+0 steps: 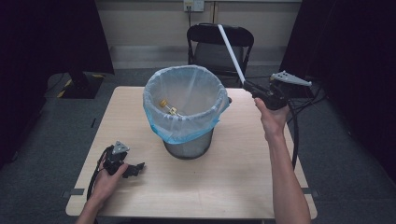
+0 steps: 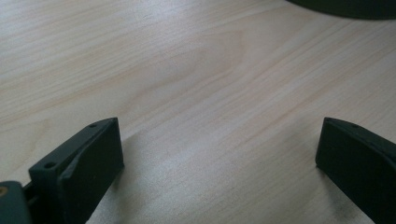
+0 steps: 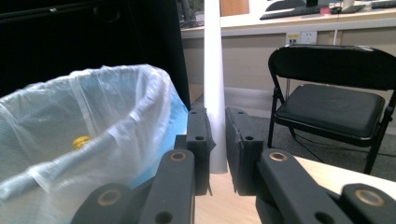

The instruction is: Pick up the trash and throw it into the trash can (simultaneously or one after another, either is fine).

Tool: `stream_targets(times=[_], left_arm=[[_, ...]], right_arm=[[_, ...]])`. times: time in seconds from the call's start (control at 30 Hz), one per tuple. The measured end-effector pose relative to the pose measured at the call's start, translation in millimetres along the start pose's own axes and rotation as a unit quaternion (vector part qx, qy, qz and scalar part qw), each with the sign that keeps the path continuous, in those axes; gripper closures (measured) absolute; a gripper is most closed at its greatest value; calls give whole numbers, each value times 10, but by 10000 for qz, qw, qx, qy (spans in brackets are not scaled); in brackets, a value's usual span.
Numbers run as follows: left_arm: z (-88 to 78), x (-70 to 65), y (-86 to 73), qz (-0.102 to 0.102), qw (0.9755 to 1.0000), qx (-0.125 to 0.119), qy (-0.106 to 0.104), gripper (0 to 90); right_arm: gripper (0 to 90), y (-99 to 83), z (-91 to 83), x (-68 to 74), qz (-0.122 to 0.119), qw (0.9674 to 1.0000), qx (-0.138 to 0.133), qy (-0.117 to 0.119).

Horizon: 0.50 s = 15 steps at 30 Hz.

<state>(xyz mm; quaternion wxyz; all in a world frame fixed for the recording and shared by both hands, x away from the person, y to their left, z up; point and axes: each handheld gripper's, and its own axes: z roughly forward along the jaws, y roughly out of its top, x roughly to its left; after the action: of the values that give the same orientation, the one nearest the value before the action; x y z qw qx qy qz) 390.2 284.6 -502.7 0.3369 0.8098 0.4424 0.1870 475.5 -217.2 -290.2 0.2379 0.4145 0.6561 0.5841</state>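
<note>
High view: wooden table (image 1: 233, 186), grey floor (image 1: 46, 140); right gripper (image 1: 246, 85) pinches white stick (image 1: 231, 49).

We are working bare-armed, no sleeves showing. Our left gripper (image 1: 122, 163) is wearing a matte black body, with a grey three-cornered plate at its twelve o'clock. Our right gripper (image 1: 256, 91) is showing brass-ringed pivot holes and trailing a black cable toward six o'clock.

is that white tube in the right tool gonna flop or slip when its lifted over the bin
Probably stiff: the white tube sticks out straight from the right tool, no sag. It looks light, perhaps rolled paper, so hard squeezing might dent it. Held near one end, it could pivot or slip.
</note>
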Motion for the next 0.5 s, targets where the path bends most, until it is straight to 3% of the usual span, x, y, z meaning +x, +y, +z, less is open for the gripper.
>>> stream_targets(times=[0.5], left_arm=[[0, 0, 0, -6, 10000, -4, -1, 2]], right_arm=[[805, 240, 57, 254, -225, 9992, -189, 278]])
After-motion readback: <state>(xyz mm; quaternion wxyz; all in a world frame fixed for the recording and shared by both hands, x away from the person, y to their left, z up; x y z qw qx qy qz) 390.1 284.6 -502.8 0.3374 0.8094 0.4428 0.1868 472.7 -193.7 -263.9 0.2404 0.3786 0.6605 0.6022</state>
